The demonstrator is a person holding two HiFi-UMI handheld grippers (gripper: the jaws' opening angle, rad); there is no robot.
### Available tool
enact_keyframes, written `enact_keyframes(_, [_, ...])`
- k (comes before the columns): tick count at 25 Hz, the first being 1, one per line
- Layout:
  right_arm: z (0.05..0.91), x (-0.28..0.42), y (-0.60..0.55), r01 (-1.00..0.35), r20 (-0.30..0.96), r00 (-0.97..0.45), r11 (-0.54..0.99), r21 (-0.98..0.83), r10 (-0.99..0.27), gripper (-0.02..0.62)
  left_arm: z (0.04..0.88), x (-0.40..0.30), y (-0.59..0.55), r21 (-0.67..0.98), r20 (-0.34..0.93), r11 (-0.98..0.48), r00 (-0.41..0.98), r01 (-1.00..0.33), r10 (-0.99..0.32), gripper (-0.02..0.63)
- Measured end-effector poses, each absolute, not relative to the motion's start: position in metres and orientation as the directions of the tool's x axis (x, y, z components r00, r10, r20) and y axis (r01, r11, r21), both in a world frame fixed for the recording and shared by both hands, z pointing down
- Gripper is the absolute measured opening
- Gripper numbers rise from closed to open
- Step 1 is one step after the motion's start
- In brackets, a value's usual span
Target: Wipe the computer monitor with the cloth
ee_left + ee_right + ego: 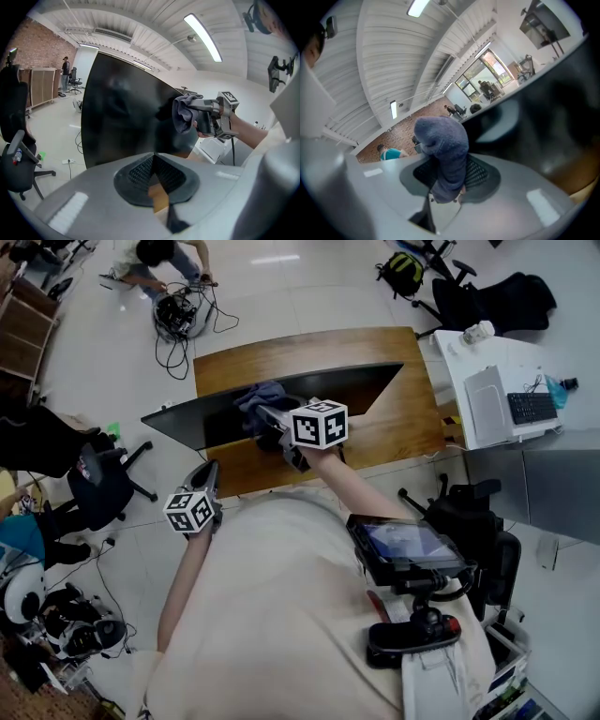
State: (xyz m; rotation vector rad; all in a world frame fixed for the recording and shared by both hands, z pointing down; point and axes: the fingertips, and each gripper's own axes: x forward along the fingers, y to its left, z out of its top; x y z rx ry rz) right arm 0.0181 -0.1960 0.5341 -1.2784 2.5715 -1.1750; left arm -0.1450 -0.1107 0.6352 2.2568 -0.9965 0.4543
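Observation:
A wide black monitor (225,413) stands on the wooden desk (403,418). My right gripper (269,415) is shut on a grey-blue cloth (259,397), which is bunched against the upper middle of the screen. In the right gripper view the cloth (443,150) sticks up from between the jaws and the dark monitor (555,93) fills the right side. My left gripper (209,472) hangs lower left, short of the desk's front edge and apart from the monitor. Its pads (140,171) meet with nothing between them. From there the monitor (124,110) and cloth (183,112) show ahead.
A black office chair (103,479) stands left of the desk. At the right stand a white side table (487,362) with a keyboard (532,407) and another black chair (469,512). Cables (178,320) and a crouching person (155,259) are on the floor beyond the desk.

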Motion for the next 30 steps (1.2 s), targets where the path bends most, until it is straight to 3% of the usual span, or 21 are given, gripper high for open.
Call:
enact_keyframes(15, [0.527,0.152,-0.171,-0.836,0.379,-0.445,0.226,-0.499,-0.811,0.12,0.629,-0.082,-0.101,0.429,0.485,-0.532,0.683,-0.73,-0.546,0.005])
enact_keyframes(25, [0.559,0.169,-0.121,-0.928,0.506,-0.336,0.371,-0.034,-0.795,0.121,0.638,-0.038,-0.056,0.45,0.5,-0.566,0.72,-0.691,-0.482,0.005])
enact_keyframes(30, [0.616,0.139,-0.097,-0.877,0.621,-0.373,0.48,0.005,-0.689,0.121,0.646,-0.017,-0.038,0.445,0.514,-0.608,0.743,-0.658,-0.428,0.005])
